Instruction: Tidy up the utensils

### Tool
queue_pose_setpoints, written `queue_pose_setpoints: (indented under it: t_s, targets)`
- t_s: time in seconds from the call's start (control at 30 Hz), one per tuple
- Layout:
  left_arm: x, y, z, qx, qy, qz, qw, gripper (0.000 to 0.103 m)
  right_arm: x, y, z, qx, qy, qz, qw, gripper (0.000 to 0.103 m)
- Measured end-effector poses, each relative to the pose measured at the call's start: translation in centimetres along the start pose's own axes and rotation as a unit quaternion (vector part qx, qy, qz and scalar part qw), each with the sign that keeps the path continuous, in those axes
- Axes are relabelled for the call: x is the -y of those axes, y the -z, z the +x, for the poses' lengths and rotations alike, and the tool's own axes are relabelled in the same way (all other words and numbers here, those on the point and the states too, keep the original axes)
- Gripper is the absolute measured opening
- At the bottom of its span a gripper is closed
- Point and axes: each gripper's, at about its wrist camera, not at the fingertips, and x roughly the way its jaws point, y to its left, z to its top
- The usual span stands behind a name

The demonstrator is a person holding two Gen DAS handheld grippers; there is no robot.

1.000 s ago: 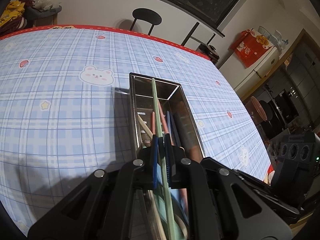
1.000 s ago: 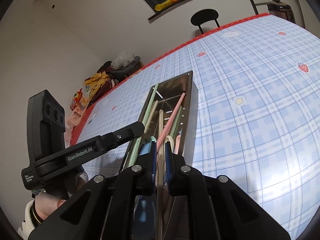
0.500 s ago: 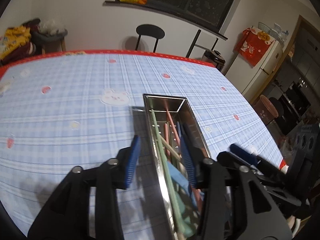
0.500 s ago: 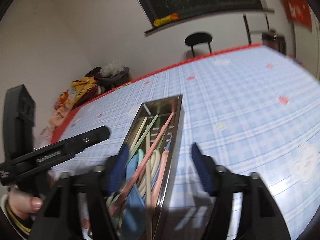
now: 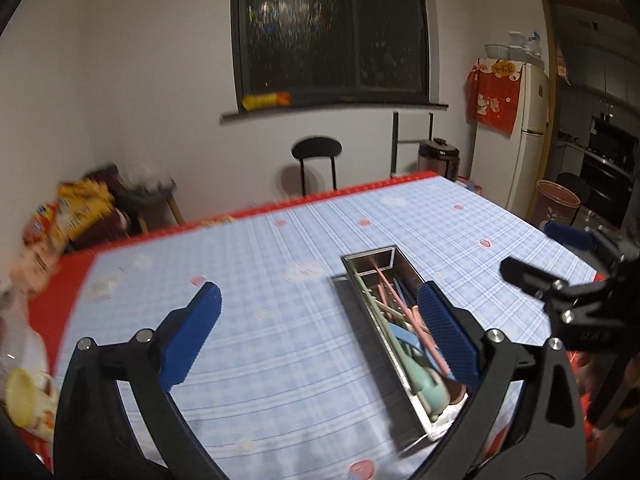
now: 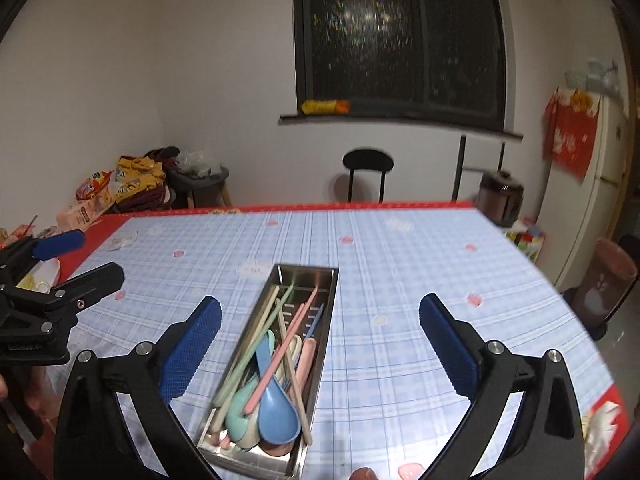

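Left tongs (image 5: 318,330): just spread wide, nothing held.
Right tongs (image 6: 320,342): likewise, empty.
Pastel plastic utensils (image 6: 268,364): piled in long steel tray (image 6: 318,360) on checked blue worktop (image 6: 400,280).
Risk: tray could be knocked aside if tongs dip.

no legible text, labels or signs

Walls: white (image 6: 224,80)
Window: dark, night outside (image 6: 400,40)
Chair: black, round seat (image 6: 368,162)
Fridge: white, right side (image 5: 520,128)
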Motion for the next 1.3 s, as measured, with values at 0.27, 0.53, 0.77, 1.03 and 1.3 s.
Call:
queue_pose_setpoints:
  t_s: [0.27, 0.53, 0.77, 1.03, 1.3]
  targets:
    - [-1.0, 0.4, -6.5, 0.055, -0.035, 0.01, 0.9978, 0.097, -1.2, -0.7, -5.1, 0.04, 0.041, -0.01, 0.998, 0.097]
    - [-2.4, 1.1, -8.3, 0.063, -0.038, -0.017, 0.9971, 0.097, -1.4, -0.5, -6.9, 0.045, 0.074, -0.008, 0.996, 0.097]
    - [-2.8, 1.3, -8.2, 0.06, -0.052, -0.023, 0.9965, 0.097, -1.2, -0.5, -7.2, 0.048, 0.086, -0.001, 0.995, 0.097]
    - [-3.0, 1.5, -7.6, 0.051, -0.052, -0.031, 0.9968, 0.097, -0.9, -0.4, -7.1, 0.045, 0.096, 0.006, 0.994, 0.097]
    - [-3.1, 1.5, -7.2, 0.046, -0.05, -0.031, 0.9972, 0.097, -0.8, -0.3, -7.1, 0.044, 0.105, 0.008, 0.993, 0.097]
